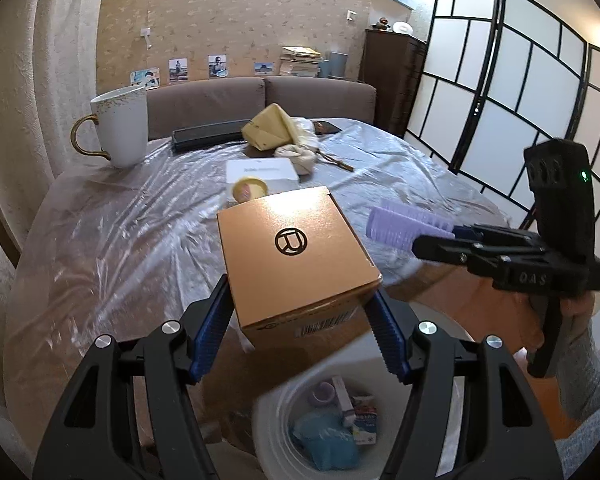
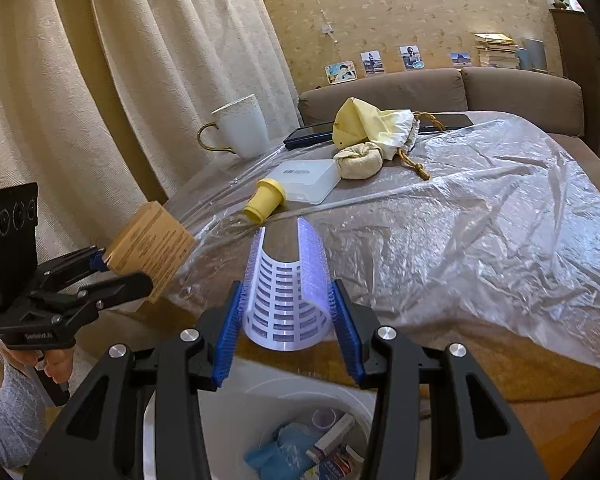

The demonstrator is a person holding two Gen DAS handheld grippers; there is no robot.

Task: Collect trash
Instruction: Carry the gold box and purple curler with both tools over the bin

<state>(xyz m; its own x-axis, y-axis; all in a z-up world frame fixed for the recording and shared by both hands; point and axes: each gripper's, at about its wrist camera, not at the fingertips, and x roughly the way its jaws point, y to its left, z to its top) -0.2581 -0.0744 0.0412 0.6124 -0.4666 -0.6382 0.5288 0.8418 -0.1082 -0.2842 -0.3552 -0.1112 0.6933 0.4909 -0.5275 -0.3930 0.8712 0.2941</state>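
The left gripper (image 1: 300,320) jaws are clamping a tan cardboard box (image 1: 296,256), the right gripper (image 2: 286,320) jaws a lilac slotted plastic hair roller (image 2: 286,284), both hovering above the white bin (image 2: 228,420) beside the surface (image 2: 460,240).

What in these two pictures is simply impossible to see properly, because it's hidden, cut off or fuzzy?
- White trash bin, left wrist view: the tongs' black arms hide much of its rim; the contents are blurred.
- Square tan cardboard box, right wrist view: its printed text is too small to read.
- Flat translucent plastic case, left wrist view: the box covers its near edge; the label is unreadable.
- Dark flat case, both views: the pale yellow cloth bag hides one end.
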